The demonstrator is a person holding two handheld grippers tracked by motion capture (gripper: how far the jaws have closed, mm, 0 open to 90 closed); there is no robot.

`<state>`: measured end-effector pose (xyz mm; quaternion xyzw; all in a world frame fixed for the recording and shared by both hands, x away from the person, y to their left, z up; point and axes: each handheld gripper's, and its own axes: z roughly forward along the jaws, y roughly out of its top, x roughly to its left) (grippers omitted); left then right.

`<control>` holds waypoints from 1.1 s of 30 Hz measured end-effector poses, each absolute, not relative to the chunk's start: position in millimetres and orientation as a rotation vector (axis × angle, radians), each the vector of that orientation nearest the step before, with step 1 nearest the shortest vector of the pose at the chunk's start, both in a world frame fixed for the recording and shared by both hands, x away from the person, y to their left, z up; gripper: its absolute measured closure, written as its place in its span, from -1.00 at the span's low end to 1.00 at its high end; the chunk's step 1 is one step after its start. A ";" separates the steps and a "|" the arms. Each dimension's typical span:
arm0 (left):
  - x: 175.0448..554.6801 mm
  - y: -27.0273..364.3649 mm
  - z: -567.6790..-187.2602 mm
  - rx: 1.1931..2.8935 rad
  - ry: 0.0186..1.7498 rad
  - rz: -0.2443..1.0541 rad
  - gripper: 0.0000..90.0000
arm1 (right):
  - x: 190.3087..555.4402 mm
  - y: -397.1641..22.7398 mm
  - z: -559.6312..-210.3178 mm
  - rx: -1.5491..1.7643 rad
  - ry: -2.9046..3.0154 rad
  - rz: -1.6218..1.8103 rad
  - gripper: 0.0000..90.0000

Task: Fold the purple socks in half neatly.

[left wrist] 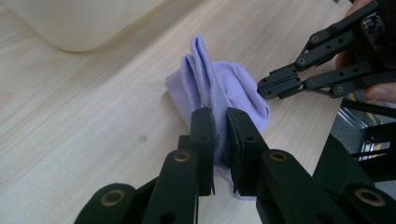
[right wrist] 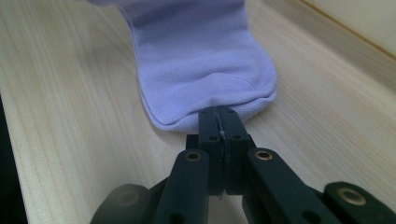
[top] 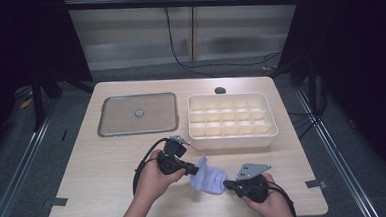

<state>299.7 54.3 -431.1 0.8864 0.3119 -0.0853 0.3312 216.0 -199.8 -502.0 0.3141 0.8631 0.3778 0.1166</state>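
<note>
high view, both tools [top: 190, 169] [top: 228, 185] pinching lilac sock [top: 209, 179]

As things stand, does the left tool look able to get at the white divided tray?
Probably not yet: the left tool is shut on the lilac sock, which the right tool also pinches. The white divided tray sits close behind with bare table between.

A cream plastic organiser tray [top: 232, 134] divided into small compartments stands beside a flat grey square lid [top: 137, 114] with a round knob on a pale wooden table [top: 99, 168].
</note>
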 end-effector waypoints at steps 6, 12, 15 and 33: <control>300.3 44.2 -433.4 2.334 0.805 -0.237 0.81 | 214.7 -202.2 -501.1 0.926 2.524 1.091 0.95; 301.4 37.2 -435.1 2.356 0.794 -0.241 0.81 | 215.3 -202.4 -500.8 0.943 2.529 1.086 0.99; 300.3 31.5 -436.4 2.358 0.793 -0.239 0.81 | 215.3 -202.2 -500.8 0.936 2.527 1.086 0.98; 301.1 22.7 -446.5 2.400 0.792 -0.235 0.80 | 215.3 -203.8 -501.1 0.944 2.523 1.092 0.97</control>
